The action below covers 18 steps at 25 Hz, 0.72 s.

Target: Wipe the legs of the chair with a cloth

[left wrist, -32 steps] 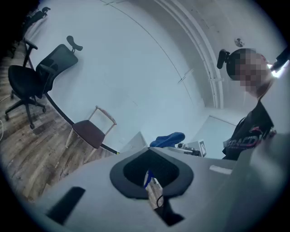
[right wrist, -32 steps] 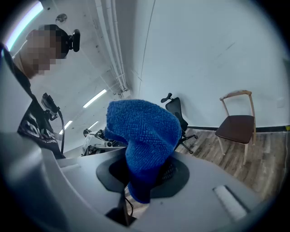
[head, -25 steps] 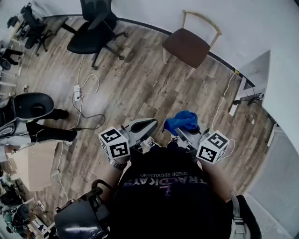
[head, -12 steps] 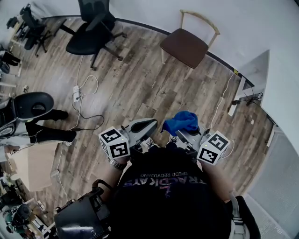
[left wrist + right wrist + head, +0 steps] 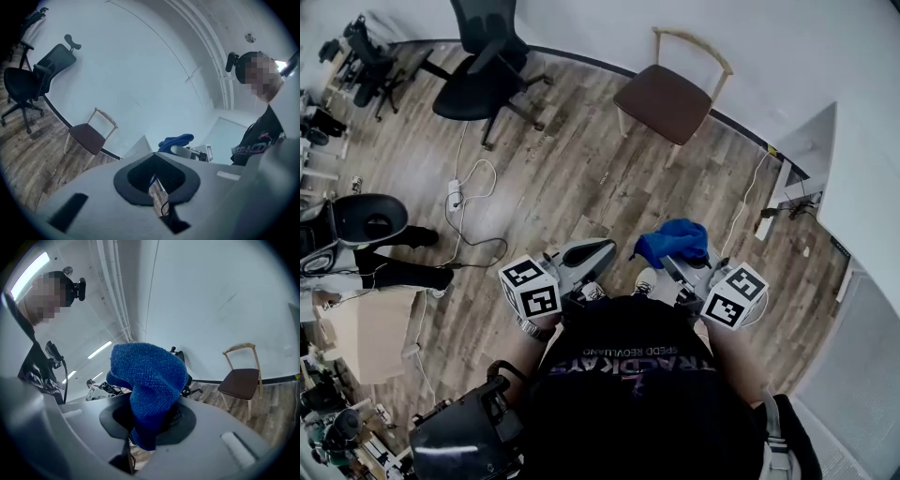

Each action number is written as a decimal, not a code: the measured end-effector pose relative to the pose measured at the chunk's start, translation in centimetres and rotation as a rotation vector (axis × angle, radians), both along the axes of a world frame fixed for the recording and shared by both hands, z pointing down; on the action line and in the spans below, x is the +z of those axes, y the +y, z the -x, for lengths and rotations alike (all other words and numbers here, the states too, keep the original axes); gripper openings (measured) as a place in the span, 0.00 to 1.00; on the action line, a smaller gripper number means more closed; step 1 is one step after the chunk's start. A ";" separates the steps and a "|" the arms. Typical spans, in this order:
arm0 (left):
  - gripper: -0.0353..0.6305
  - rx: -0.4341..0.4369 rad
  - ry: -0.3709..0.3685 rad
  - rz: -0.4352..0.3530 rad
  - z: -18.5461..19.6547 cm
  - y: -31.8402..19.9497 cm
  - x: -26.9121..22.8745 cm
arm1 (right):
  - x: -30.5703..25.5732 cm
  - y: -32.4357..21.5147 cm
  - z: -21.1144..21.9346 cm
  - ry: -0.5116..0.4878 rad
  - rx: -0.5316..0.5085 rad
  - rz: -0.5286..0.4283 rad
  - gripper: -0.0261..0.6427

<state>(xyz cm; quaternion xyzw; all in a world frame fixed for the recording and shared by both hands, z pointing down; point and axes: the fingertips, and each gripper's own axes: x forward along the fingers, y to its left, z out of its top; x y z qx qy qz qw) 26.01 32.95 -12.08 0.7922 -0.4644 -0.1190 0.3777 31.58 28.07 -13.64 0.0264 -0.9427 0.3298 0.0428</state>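
Blue cloth, pinched in the right gripper, has edged rightward (left gripper pressed shut).

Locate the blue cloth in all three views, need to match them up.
Head view: blue cloth just right of centre, ahead of the person's torso.
Left gripper view: cloth small, right of centre, in the background.
Right gripper view: cloth fills the centre, clamped in the right gripper.
Shared landmark: the wooden chair with a brown seat, against the wall.
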 end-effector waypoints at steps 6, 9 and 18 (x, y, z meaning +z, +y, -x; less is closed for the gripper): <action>0.05 0.027 -0.017 -0.004 -1.2 -2.5 -0.2 | 0.8 -3.3 -2.2 0.038 0.039 -0.040 0.17; 0.05 0.037 -0.022 -0.003 -0.4 -3.5 -0.2 | 1.0 -4.3 -2.2 0.043 0.070 -0.036 0.17; 0.05 0.137 0.004 -0.007 8.1 -8.2 1.3 | 2.8 -8.1 4.9 0.079 0.184 -0.029 0.17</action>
